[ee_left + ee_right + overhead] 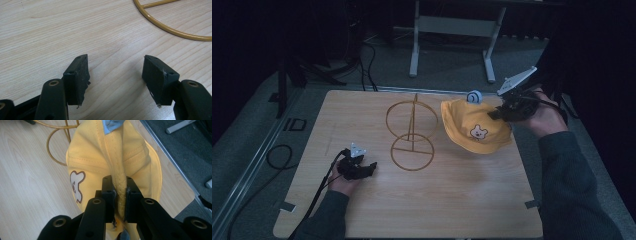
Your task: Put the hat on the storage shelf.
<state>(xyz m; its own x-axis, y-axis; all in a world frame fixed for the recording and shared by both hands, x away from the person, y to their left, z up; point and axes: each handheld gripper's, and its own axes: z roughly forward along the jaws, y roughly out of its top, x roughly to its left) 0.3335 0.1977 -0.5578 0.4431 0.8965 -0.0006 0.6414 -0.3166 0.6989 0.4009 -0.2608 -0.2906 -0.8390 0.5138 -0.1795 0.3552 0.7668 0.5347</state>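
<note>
Right gripper (pixel 121 195) pinches a fold of the hat (pixel 475 127), jaws clamped on the brim. The hat is yellow, with a white bear patch and a blue bit at its top, hanging at two o'clock over the table (pixel 427 210), beside the stand (pixel 412 132). Left gripper (pixel 116 80) rests at eight o'clock, jaws wide, holding nothing.

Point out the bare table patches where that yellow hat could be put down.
Bare wood runs along the near edge of the table, between the left hand-held gripper and the person's right sleeve. The far left corner, left of the wire stand, is free too. It is crowded between the stand and the yellow hat pinched in the right hand-held gripper.
</note>
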